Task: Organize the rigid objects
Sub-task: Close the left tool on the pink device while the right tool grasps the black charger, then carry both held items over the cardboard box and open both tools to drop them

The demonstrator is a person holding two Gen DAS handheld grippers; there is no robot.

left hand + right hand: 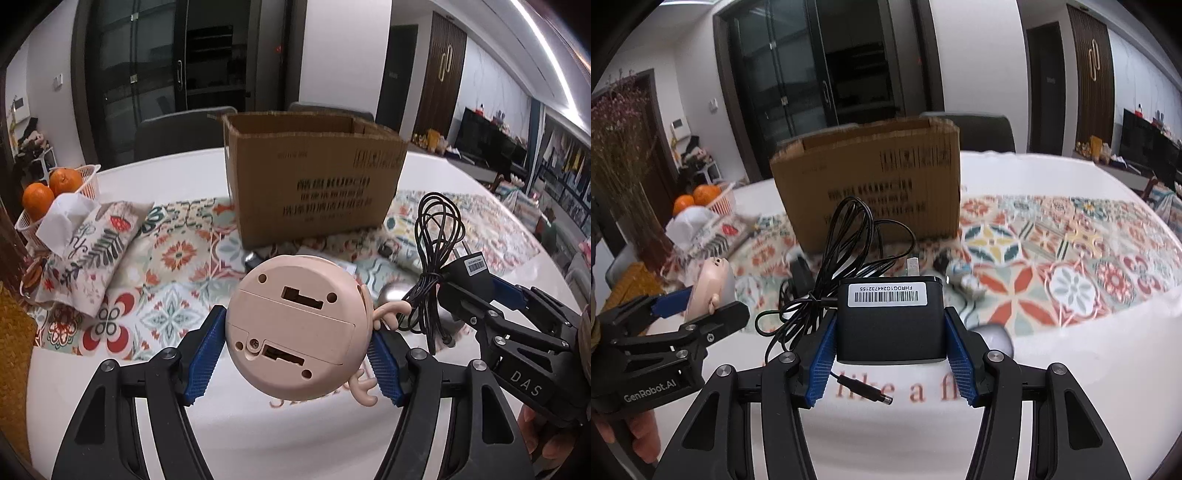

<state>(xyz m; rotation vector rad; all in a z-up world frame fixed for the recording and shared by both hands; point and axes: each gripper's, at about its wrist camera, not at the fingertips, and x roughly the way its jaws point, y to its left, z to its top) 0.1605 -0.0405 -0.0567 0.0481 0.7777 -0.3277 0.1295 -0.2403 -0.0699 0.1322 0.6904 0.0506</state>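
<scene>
The left claw (295, 354) is clamped on a round pink gadget (295, 325), its underside towards the camera, held above the white bench (258, 435). Just to its right, the right claw (890, 354) grips a black power adapter (890, 325) whose bundled cord (849, 243) hangs off to the left. An open cardboard box (314, 177) stands farther back on the patterned cloth (177, 266), with a basket of oranges (51, 192) at far left.

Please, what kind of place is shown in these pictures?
Most likely a home dining and living area: a white table with a patterned cloth and a basket of oranges, a chair behind the cardboard box, and a dark television beyond.
</scene>
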